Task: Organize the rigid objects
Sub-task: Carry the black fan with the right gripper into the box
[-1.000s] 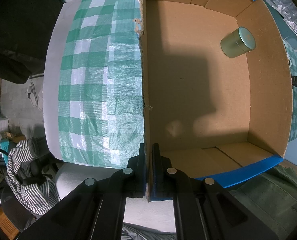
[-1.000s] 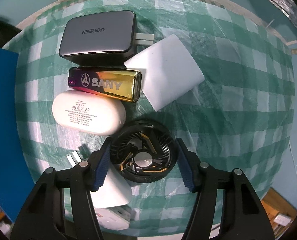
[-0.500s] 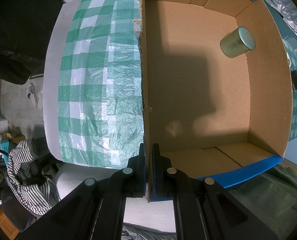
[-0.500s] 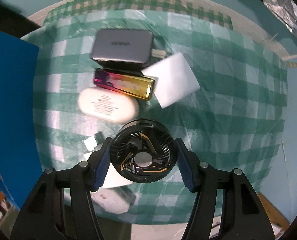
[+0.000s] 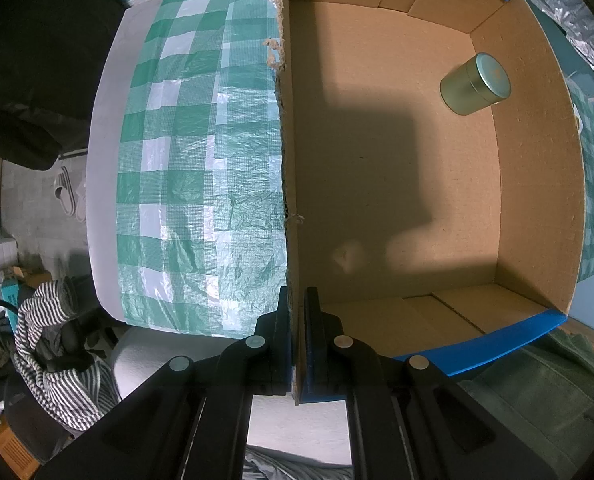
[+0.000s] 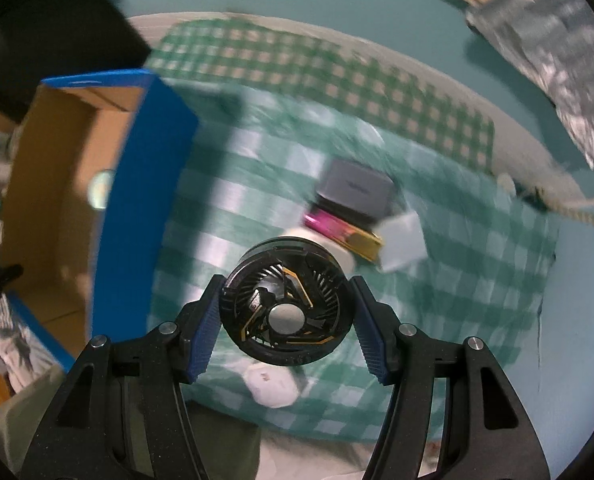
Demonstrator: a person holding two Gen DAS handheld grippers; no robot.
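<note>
My right gripper (image 6: 285,312) is shut on a round black fan (image 6: 285,304) with gold trim, held well above the checked cloth. Below it on the cloth lie a grey charger (image 6: 355,190), a pink-and-gold bar (image 6: 343,236), a white block (image 6: 403,242) and a white oval case, mostly hidden behind the fan. My left gripper (image 5: 298,320) is shut on the near left wall of an open cardboard box (image 5: 289,168). Inside the box a green metal tin (image 5: 475,84) lies at the far right corner. The box (image 6: 145,208) stands left of the fan.
The green checked cloth (image 5: 201,168) covers the table left of the box. A small white plug (image 6: 273,388) lies on the cloth under the fan. Striped clothing (image 5: 53,344) and floor clutter sit beyond the table edge. Crinkled foil (image 6: 553,56) is at the far right.
The right gripper has lifted the fan off the cloth and swung toward the box, so the items below look smaller and the box has come into view. The left gripper stayed put.
</note>
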